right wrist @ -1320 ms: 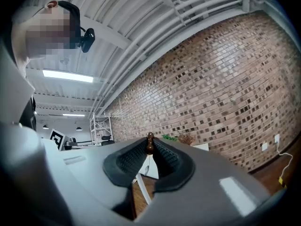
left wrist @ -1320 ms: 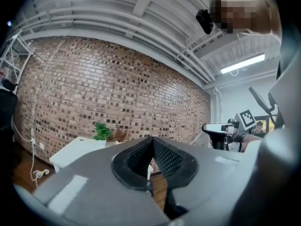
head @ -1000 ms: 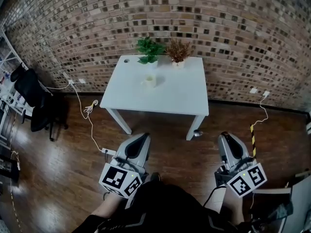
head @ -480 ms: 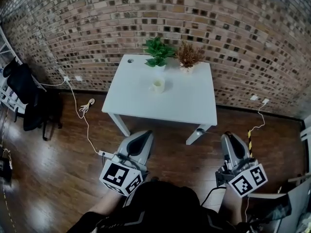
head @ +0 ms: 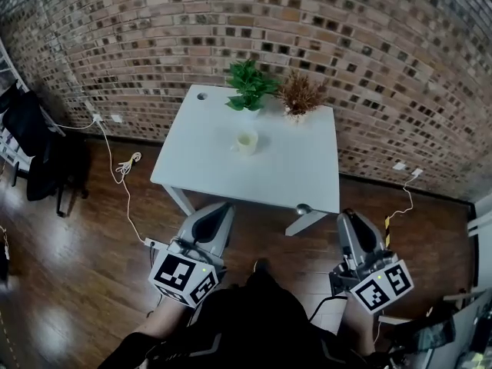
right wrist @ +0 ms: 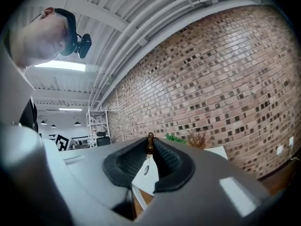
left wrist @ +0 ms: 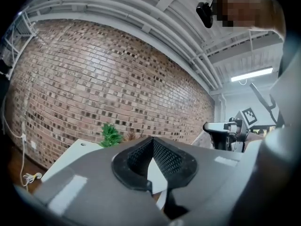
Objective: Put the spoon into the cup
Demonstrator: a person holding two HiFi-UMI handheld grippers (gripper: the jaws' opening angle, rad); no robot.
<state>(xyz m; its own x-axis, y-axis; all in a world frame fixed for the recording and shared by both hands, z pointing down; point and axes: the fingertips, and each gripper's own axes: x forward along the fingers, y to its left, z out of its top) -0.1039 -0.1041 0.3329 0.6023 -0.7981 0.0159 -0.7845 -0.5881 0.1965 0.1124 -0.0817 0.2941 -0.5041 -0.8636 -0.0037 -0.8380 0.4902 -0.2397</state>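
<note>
A pale cup point(head: 246, 142) stands on the white table point(head: 292, 175), a little behind its middle. I hold both grippers level over the wooden floor, short of the table's near edge. My right gripper point(head: 350, 217) is shut on the spoon point(head: 304, 208). Its brown handle end point(right wrist: 150, 142) sticks up between the pads, and the metal bowl hangs below, near the table's front right leg. My left gripper point(head: 219, 210) is shut with nothing in it; its pads point(left wrist: 151, 140) meet at the tips.
A green plant point(head: 247, 85) and a dried brown plant point(head: 300, 94) stand at the table's back edge against the brick wall. A white cable point(head: 127, 167) lies on the floor at left. A black chair point(head: 31, 144) stands further left.
Both grippers have moved forward toward the table, and its near edge now lies just beyond their tips. The spoon stays in the right gripper.
</note>
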